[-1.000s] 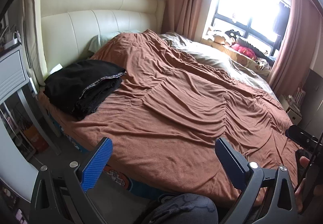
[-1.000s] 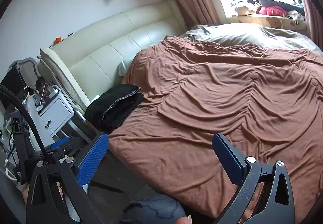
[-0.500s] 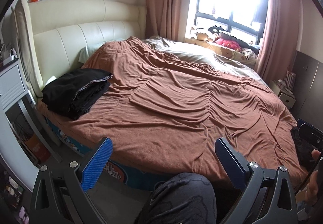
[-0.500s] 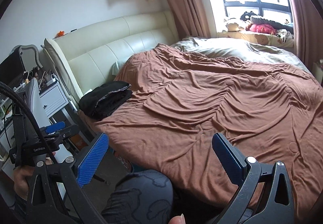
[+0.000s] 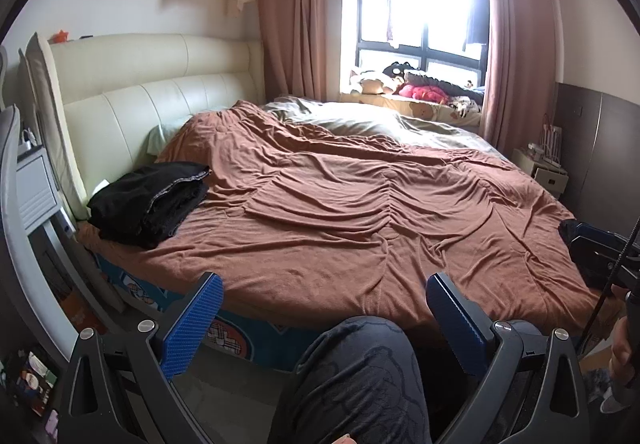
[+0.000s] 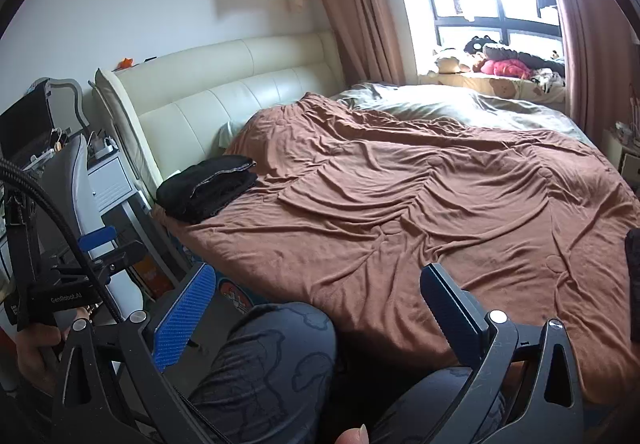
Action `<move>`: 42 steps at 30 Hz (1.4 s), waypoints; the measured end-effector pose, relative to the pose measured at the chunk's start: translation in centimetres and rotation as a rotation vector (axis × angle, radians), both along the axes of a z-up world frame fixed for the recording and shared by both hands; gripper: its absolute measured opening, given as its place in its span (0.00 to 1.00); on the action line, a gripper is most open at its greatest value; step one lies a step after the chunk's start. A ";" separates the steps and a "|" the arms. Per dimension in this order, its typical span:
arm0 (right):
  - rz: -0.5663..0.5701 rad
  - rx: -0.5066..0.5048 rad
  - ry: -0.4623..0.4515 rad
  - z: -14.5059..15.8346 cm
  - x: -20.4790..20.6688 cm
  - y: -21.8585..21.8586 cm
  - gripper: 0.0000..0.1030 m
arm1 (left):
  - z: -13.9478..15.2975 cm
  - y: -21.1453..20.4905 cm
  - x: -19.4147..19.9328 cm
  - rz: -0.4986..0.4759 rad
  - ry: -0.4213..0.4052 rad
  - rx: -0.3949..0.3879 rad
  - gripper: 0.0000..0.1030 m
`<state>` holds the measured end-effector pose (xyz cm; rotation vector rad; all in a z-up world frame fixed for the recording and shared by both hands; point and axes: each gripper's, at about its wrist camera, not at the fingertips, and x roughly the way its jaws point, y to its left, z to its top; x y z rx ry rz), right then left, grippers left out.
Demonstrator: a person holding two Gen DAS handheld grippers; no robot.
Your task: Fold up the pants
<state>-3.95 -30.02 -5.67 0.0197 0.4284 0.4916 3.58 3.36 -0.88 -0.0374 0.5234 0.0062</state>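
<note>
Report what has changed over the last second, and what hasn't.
Both cameras have pulled back and up from the bed: more of the window, the walls and the person's knee now shows. The left hand-held gripper and right hand-held gripper stay open and empty; nothing was grasped or released. The folded black pants lie unmoved at the bed's corner by the headboard, and the brown blanket keeps the same wrinkles.

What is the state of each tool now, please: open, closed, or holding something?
Left tool: open, holding nothing.
Right tool: open, holding nothing.
The folded black pants lie on the bed, apart from both.
</note>
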 end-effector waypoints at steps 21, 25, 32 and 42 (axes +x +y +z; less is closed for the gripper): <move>-0.036 0.028 -0.035 -0.5 -4.1 -2.0 1.00 | -0.2 -0.6 -3.5 -0.039 -0.031 -0.036 0.99; -0.028 0.036 -0.033 -0.6 -3.8 -2.0 1.00 | -0.2 -0.5 -3.4 -0.034 -0.031 -0.040 0.99; -0.026 0.030 -0.033 -0.8 -3.7 -1.5 1.00 | -0.2 -0.4 -3.5 -0.033 -0.034 -0.035 0.99; -0.019 0.035 -0.032 -0.6 -3.7 -1.5 1.00 | -0.1 0.0 -3.8 -0.016 -0.037 -0.042 0.99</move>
